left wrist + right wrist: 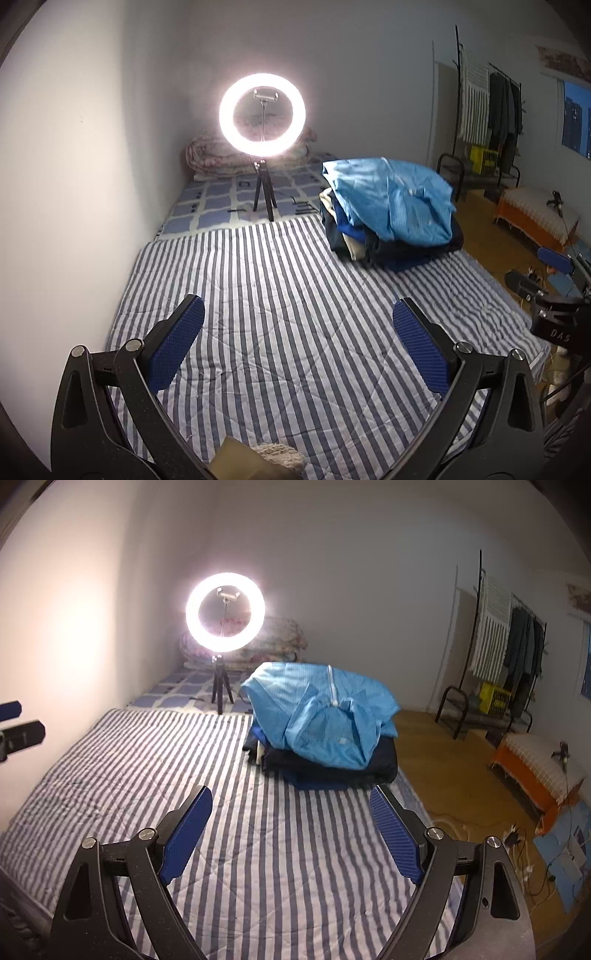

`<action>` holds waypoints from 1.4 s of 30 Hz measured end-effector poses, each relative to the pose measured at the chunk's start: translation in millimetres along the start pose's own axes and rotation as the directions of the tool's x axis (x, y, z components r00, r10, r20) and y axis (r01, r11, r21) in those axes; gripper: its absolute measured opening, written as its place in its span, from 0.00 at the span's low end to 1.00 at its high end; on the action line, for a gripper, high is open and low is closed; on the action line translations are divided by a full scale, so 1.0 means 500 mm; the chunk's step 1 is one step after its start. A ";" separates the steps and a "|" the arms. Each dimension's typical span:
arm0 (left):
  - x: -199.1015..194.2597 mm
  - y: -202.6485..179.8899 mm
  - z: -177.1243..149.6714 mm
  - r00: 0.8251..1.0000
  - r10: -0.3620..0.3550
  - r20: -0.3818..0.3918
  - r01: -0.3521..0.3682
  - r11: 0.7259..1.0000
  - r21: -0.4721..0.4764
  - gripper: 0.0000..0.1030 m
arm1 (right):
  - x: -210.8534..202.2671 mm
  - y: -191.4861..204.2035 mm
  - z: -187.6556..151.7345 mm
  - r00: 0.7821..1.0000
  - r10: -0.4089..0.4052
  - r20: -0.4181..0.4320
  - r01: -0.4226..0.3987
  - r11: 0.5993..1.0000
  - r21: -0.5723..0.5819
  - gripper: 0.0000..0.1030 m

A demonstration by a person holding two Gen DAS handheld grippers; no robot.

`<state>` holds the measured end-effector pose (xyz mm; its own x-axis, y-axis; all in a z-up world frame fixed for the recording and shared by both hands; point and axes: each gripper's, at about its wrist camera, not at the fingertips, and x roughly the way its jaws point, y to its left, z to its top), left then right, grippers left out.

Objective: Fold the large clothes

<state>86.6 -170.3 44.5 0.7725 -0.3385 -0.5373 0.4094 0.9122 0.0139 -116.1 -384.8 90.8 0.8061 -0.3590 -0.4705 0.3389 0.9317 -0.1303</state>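
Observation:
A light blue zip garment (395, 199) lies crumpled on top of a pile of dark blue and navy clothes (391, 247) at the far right of the striped bed cover (280, 295). The same garment (321, 716) and pile (332, 768) show ahead in the right wrist view, on the cover (184, 775). My left gripper (297, 325) is open and empty above the cover, well short of the pile. My right gripper (291, 814) is open and empty, just short of the pile. The right gripper also shows at the right edge of the left wrist view (554, 273).
A lit ring light on a small tripod (263, 114) stands on the checked sheet behind the cover. A rolled quilt (221, 155) lies against the back wall. A clothes rack (513, 657), an orange stool (535, 771) and cables (524, 849) are on the wooden floor to the right.

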 end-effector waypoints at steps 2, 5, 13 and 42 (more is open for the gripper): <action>0.003 -0.006 -0.003 1.000 -0.002 -0.006 0.002 1.000 0.003 1.00 | 0.013 -0.014 -0.001 0.999 0.013 -0.032 -0.012 0.999 0.031 0.85; 0.005 -0.012 -0.005 1.000 -0.004 -0.006 0.004 1.000 0.009 1.00 | 0.017 -0.035 -0.003 0.998 0.018 -0.056 -0.013 0.996 0.084 0.85; 0.003 -0.015 -0.007 1.000 -0.006 -0.008 0.006 1.000 0.012 1.00 | 0.028 -0.070 -0.003 0.998 0.013 -0.064 -0.004 0.990 0.141 0.85; -0.005 -0.011 -0.005 1.000 -0.007 0.019 0.006 0.999 0.036 1.00 | 0.040 -0.077 -0.004 0.997 0.028 -0.076 -0.018 0.992 0.126 0.85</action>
<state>81.1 -173.8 43.7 0.7788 -0.3489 -0.5213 0.4315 0.9012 0.0414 -113.9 -427.6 84.7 0.7757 -0.3280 -0.5392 0.3828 0.9238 -0.0113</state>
